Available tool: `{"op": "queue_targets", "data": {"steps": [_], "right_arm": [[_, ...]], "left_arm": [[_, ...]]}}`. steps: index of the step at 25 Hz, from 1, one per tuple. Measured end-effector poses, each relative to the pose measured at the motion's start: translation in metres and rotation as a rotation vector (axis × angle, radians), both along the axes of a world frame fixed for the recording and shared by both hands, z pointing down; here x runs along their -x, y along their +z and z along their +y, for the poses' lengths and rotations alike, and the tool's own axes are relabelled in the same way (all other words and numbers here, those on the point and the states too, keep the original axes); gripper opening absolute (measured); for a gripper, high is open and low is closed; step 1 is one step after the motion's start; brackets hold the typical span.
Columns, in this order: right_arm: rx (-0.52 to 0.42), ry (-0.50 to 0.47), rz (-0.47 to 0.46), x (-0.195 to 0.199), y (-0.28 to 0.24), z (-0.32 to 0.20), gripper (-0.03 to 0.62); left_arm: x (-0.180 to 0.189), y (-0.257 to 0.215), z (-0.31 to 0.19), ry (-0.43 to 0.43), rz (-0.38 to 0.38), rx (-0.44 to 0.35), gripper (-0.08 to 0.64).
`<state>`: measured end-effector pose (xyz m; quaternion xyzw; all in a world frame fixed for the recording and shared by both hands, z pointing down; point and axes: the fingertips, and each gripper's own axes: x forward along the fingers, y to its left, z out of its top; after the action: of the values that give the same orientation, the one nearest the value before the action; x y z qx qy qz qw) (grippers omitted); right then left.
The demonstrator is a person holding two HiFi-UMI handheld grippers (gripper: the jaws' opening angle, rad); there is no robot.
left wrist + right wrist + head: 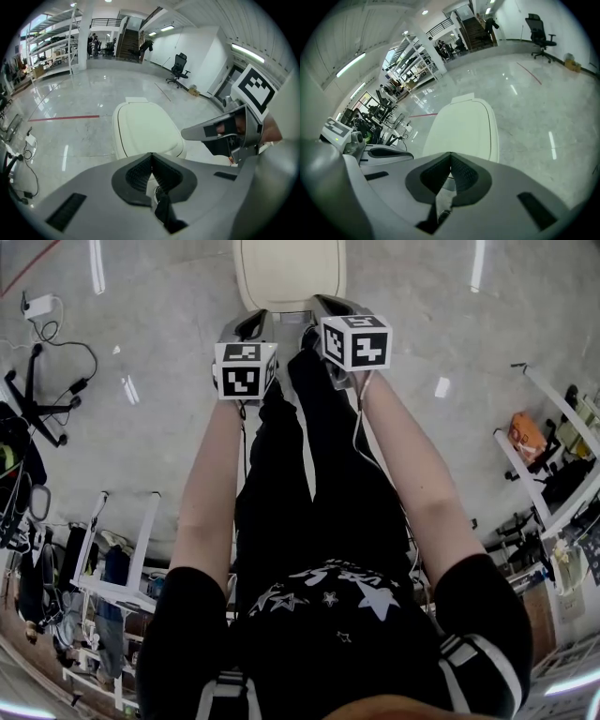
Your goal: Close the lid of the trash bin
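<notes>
Star-printed shirt (pixel 328 601); trash bin lid (pixel 289 273) down

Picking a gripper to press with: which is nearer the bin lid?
Right, slightly. The right gripper sits at the lid's near right corner; the left gripper hangs just short of its near left corner.

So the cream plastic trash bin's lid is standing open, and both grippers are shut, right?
Not quite: the lid of the cream plastic trash bin lies flat and closed in the left gripper view. The left gripper and right gripper are shut.
</notes>
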<state>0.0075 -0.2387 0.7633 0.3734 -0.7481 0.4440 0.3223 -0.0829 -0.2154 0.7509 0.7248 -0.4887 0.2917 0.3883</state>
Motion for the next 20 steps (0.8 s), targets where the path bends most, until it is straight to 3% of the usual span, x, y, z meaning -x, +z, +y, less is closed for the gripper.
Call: {"op": "queue_targets", "data": {"steps": [7, 16, 20], "right_arm": [[-0.059, 0.043, -0.009, 0.007, -0.06, 0.002, 0.006], [-0.169, 0.13, -0.05, 0.01, -0.142, 0.028, 0.006], [-0.224, 0.154, -0.041, 0.008, -0.178, 0.039, 0.006]], "left_arm": [[0.004, -0.063, -0.002, 0.022, 0.034, -0.085, 0.012], [0.007, -0.161, 0.008, 0.038, 0.13, -0.222, 0.012], [0.01, -0.191, 0.024, 0.038, 0.162, -0.245, 0.012]]}}
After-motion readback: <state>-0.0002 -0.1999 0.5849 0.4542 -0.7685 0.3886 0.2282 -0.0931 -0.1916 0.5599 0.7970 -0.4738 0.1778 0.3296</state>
